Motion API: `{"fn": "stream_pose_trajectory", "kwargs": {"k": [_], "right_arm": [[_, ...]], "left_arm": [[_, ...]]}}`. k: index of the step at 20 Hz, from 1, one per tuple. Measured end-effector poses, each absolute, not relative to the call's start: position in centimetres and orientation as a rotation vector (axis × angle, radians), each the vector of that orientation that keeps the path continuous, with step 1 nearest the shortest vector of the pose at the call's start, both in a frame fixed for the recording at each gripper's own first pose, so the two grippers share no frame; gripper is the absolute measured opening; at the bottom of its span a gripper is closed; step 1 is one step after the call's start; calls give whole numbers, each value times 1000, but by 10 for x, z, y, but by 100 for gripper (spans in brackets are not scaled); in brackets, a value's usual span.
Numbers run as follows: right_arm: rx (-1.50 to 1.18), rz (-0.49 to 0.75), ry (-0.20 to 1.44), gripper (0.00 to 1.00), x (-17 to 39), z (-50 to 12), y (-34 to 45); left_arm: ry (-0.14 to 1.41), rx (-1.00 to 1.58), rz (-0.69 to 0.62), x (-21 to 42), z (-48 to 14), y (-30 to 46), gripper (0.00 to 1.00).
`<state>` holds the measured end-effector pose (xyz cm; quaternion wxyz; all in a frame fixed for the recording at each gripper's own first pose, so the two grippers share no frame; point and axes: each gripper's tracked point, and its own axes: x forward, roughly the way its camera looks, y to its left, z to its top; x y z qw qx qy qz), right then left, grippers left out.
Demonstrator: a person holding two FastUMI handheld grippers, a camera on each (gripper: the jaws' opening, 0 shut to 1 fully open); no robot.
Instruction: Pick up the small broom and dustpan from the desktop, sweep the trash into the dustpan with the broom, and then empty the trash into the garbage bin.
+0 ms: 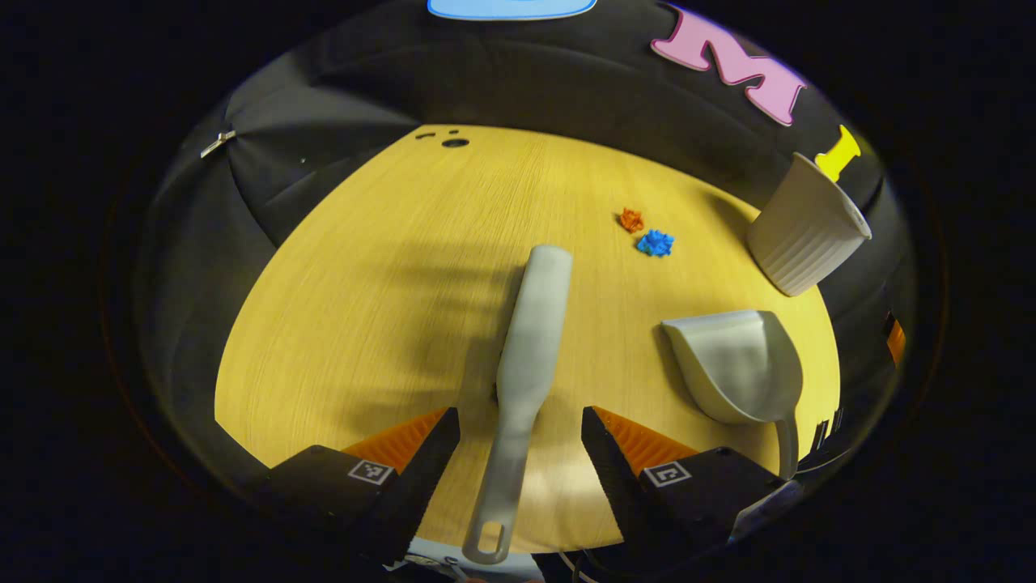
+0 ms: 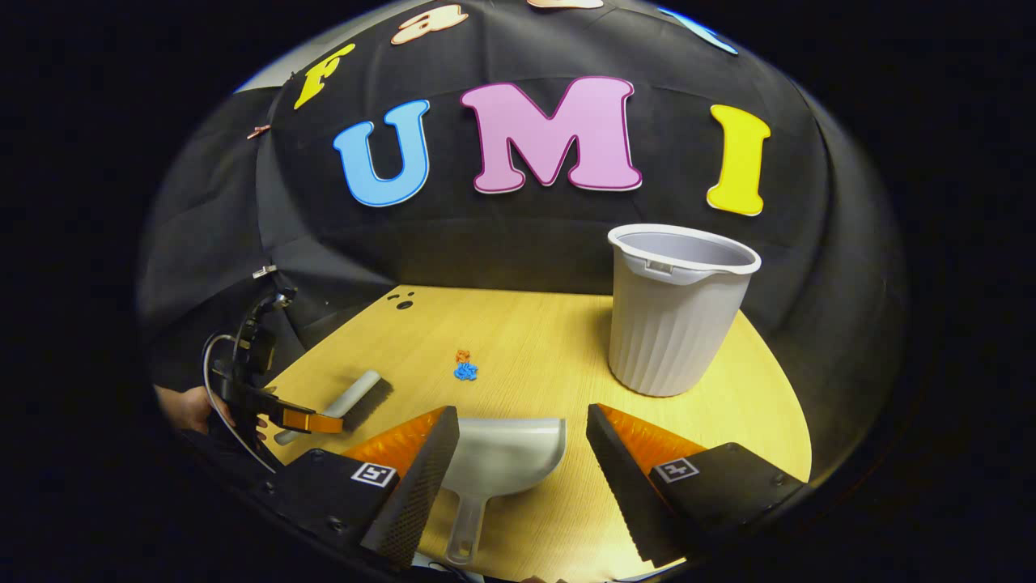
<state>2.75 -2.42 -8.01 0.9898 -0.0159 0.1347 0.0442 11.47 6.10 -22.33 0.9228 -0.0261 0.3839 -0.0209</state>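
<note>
The small grey broom (image 1: pixel 530 356) lies on the wooden desktop (image 1: pixel 364 308), handle toward me. My left gripper (image 1: pixel 520 441) hangs open over it, one finger on each side of the handle, apart from it. The grey dustpan (image 1: pixel 740 364) rests to its right. In the right gripper view the dustpan (image 2: pixel 502 461) lies between the open fingers of my right gripper (image 2: pixel 523 457), which do not press on it. An orange scrap (image 1: pixel 631 219) and a blue scrap (image 1: pixel 655 242) of trash lie beyond the broom. The left gripper (image 2: pixel 312 421) also appears at the left over the broom (image 2: pixel 356 401).
A ribbed grey garbage bin (image 2: pixel 676 312) stands upright at the back right of the desktop, shown as the bin (image 1: pixel 805 227) in the left gripper view. A hand (image 2: pixel 190 409) holds the left gripper at the table's left edge. Small holes (image 1: pixel 455 143) mark the far corner.
</note>
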Motion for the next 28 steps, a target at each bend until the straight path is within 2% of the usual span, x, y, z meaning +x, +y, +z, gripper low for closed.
{"fn": "stream_pose_trajectory", "kwargs": {"k": [4, 11, 12, 14, 15, 16, 22, 26, 28], "right_arm": [[-13, 138, 336, 99, 37, -100, -20], [37, 165, 448, 99, 42, -127, -17], [54, 162, 470, 99, 42, -132, -16], [68, 146, 508, 99, 37, -138, -19], [75, 136, 517, 99, 35, -139, -20], [84, 125, 532, 99, 33, -142, -22], [116, 58, 658, 99, 15, -169, -18], [106, 6, 719, 99, 4, -184, -9], [96, -11, 739, 99, 3, -194, 0]], "left_arm": [[881, -46, -20, 130, -240, 61, 94], [918, 55, 36, 143, -252, 57, 82], [904, 67, 25, 145, -250, 53, 75], [893, 73, 17, 143, -250, 46, 53], [888, 73, 22, 143, -254, 46, 48], [878, 66, 26, 144, -253, 45, 38], [808, 38, -7, 140, -248, 42, 27], [700, 34, -52, 131, -227, 45, 24], [669, 29, -73, 120, -217, 49, 27]]}}
